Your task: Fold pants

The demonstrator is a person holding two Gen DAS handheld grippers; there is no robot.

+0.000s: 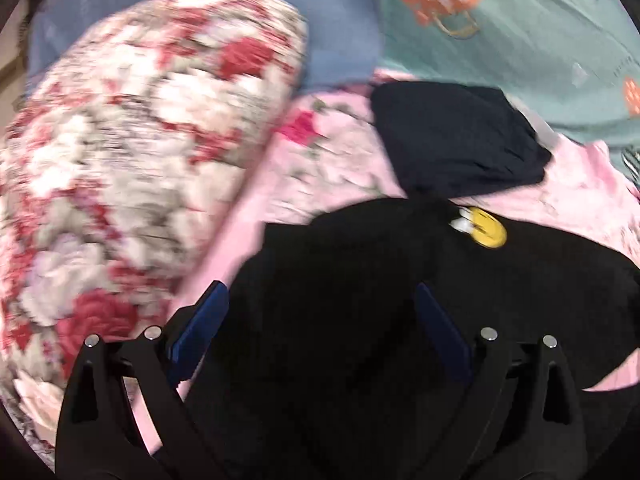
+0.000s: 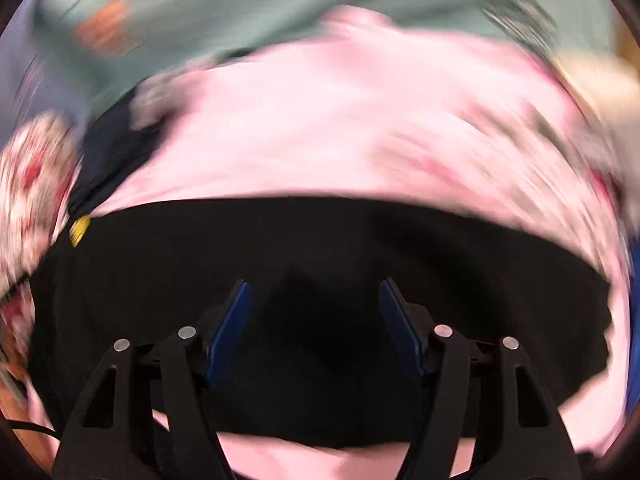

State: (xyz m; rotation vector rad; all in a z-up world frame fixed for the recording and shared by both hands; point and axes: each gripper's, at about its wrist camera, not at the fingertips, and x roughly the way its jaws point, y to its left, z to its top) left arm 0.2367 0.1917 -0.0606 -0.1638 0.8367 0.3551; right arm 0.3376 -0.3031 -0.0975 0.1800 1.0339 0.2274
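Black pants (image 1: 360, 280) lie on a pink floral bedspread (image 1: 320, 160), with a yellow round patch (image 1: 486, 232) near their far edge. My left gripper (image 1: 320, 300) is open just above the pants, blue pads apart, holding nothing. In the right wrist view the pants (image 2: 320, 248) fill the lower half as a wide black band, with the yellow patch (image 2: 80, 226) at the far left. My right gripper (image 2: 314, 296) is open above the pants, empty. The right view is heavily motion-blurred.
A folded dark navy garment (image 1: 456, 136) lies on the pink bedspread beyond the pants. A big red-and-white floral quilt roll (image 1: 132, 152) stands at the left. A teal printed sheet (image 1: 520, 40) lies behind. The pink bedspread (image 2: 340, 120) stretches beyond the pants.
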